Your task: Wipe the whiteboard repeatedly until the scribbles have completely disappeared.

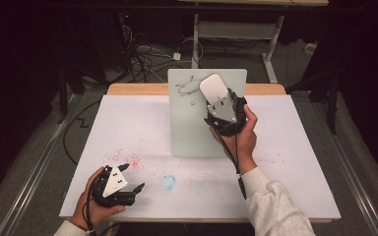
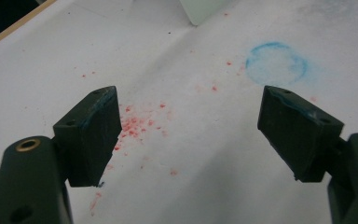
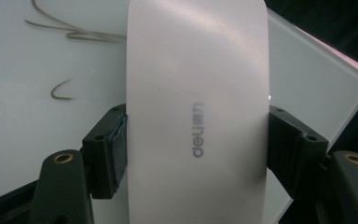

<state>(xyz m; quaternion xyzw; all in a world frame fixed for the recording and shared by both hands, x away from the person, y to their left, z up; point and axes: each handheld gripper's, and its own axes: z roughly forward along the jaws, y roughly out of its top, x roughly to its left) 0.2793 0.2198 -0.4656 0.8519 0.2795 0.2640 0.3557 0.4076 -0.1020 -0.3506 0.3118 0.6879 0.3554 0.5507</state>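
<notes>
While the left gripper (image 1: 128, 183) is hovering low over the near left of the surface (image 1: 295, 167), its jaws are standing wide apart with nothing between them, and below them the paper is showing scattered red specks (image 2: 135, 123) and, a little to the right, a smudged blue ring (image 2: 276, 63). Moving right, the whiteboard (image 1: 187, 132) is lying flat at the middle far side, its far end carrying dark scribbles (image 1: 187, 87). Over that end the right gripper (image 1: 215, 93) is holding a white eraser (image 3: 196, 107), jaws pressing on its two long sides, the "deli" mark facing the camera.

The risk, as it looks from here: that eraser is smooth and rounded, and the jaws are gripping it only near its lower half, so pressing down hard to wipe could be twisting it or popping it out. The board is lying loose with no hand steadying it, so a firm stroke could be sliding it across the paper, even toward the far edge.

As for containers, none are standing on the surface.
</notes>
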